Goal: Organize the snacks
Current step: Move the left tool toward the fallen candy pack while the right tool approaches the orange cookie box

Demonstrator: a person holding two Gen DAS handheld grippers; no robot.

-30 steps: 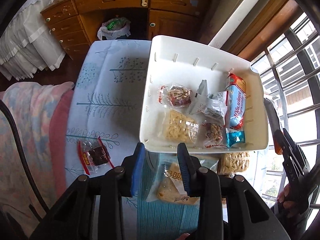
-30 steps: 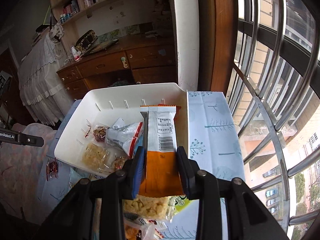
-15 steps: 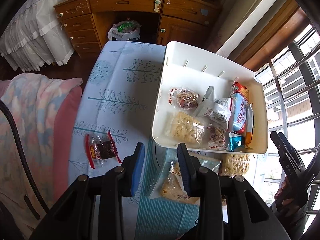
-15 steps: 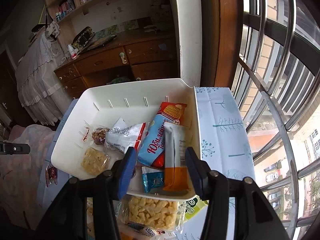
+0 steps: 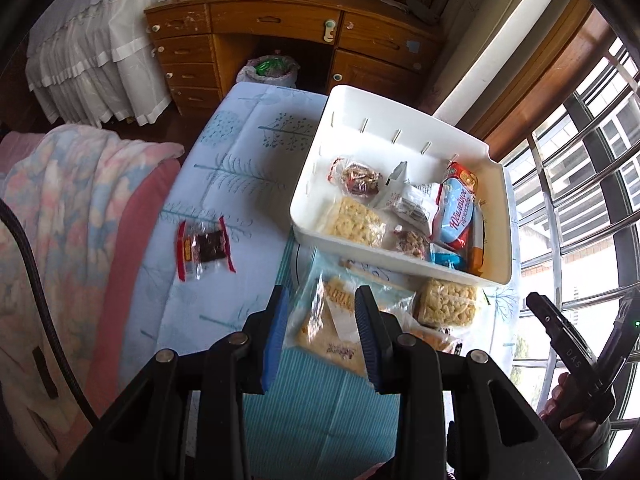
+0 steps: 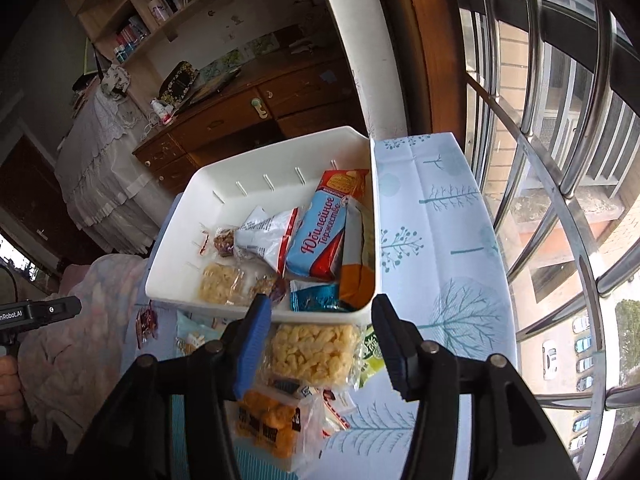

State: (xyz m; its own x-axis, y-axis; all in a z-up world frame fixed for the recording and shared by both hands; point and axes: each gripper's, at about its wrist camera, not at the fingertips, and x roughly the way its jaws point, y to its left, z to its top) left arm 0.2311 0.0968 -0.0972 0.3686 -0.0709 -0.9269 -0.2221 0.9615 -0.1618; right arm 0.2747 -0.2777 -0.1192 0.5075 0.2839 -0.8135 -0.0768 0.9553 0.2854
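Observation:
A white tray (image 5: 400, 264) (image 6: 224, 300) on the tree-print tablecloth holds several snack packets, among them a blue biscuit pack (image 6: 320, 240) (image 5: 456, 216). An orange packet (image 6: 356, 276) (image 5: 476, 240) leans against the tray's right wall. My right gripper (image 6: 320, 308) stands open and empty just before the tray's near wall, above a puffed-snack bag (image 6: 312, 352) (image 5: 446, 304). My left gripper (image 5: 320, 300) is shut with nothing in it, above a clear bag of yellow snacks (image 5: 332, 328). A dark snack in a red-edged wrapper (image 5: 204, 248) lies alone to the left.
An orange snack bag (image 6: 268, 420) and other packets lie on a teal mat (image 5: 320, 400) near the table's front. A pastel blanket (image 5: 60, 220) borders the table's left side. Window bars (image 6: 560, 200) run along the right. A wooden desk (image 5: 280, 28) stands behind.
My right gripper opened, left the orange packet in the tray and drew back toward the near wall. My left gripper pulled back and rose, so the tray looks farther away.

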